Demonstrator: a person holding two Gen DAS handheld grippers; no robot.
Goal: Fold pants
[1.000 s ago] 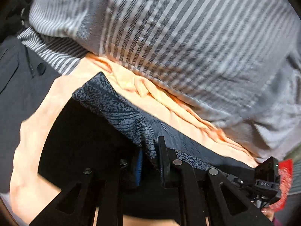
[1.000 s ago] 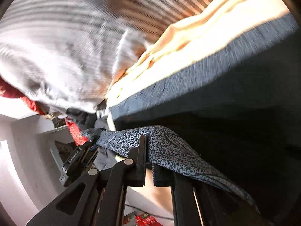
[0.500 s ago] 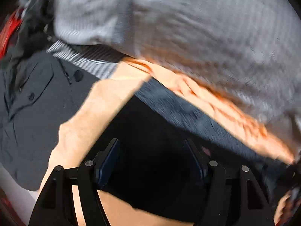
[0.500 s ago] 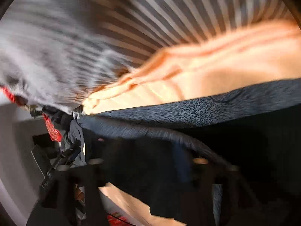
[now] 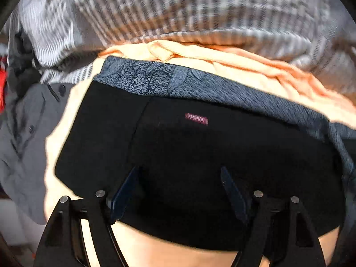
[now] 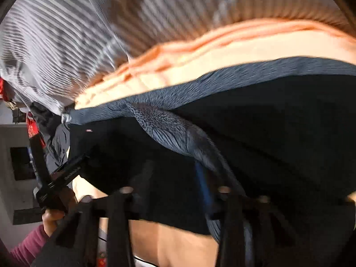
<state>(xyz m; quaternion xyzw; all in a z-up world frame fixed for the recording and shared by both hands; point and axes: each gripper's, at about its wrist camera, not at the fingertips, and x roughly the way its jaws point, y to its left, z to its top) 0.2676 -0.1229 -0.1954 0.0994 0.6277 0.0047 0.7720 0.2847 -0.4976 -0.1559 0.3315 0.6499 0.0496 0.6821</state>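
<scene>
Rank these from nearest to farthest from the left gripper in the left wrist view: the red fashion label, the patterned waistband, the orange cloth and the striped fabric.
From the left gripper, open above the black pants:
1. Red fashion label, just ahead on the pants.
2. Patterned waistband, along the pants' far edge.
3. Orange cloth, behind the waistband.
4. Striped fabric, across the top, farthest.

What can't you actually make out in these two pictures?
- Left wrist view: lower part of the black pants hidden behind the open left claw.
- Right wrist view: right claw smeared by motion blur; whether it grips anything is unclear.
- Both views: the striped cloth is blurred and cut off.
</scene>
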